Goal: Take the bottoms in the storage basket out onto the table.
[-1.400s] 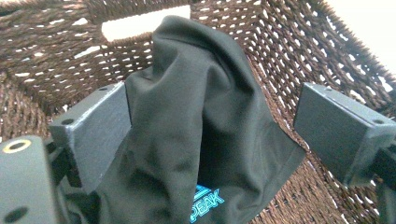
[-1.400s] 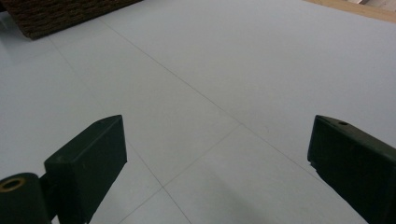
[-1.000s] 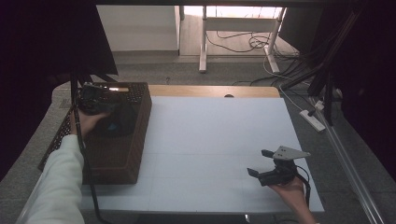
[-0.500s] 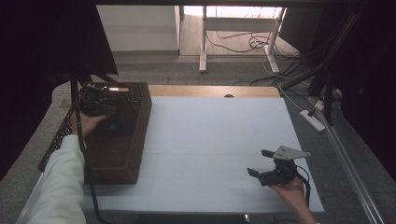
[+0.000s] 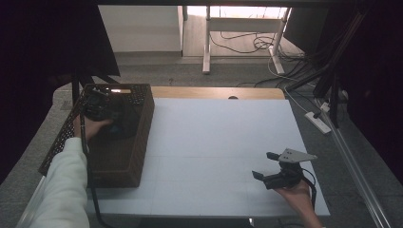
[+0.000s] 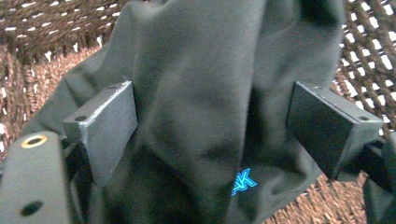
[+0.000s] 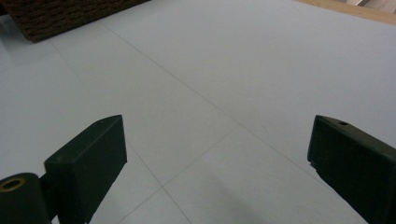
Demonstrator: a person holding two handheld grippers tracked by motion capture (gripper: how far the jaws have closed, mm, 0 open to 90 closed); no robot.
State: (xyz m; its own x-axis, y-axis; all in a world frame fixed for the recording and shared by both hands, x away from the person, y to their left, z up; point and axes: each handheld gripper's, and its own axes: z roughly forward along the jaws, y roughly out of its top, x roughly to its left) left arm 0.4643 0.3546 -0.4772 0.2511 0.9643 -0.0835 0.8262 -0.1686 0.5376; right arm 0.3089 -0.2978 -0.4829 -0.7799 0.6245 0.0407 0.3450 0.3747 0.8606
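Here, the dark garment (image 6: 205, 93) lies bunched inside the woven basket (image 5: 121, 156), which I take as my landmark at the worktop's (image 5: 214, 142) left edge. My left tool (image 6: 212, 126) is down in that basket, jaws apart on either side of a fold of the cloth, and they have just been closing. My right tool (image 5: 272, 167) rests well right of the basket, jaws wide apart over bare worktop.

Our right hand-held gripper over the white desk

We see the right hand-held gripper (image 7: 217, 168) with its two black jaws set wide apart at the lower left and lower right of the frame, nothing between them; the white desk (image 7: 224, 70) runs beyond, a brown woven basket (image 7: 60, 14) at the upper left.
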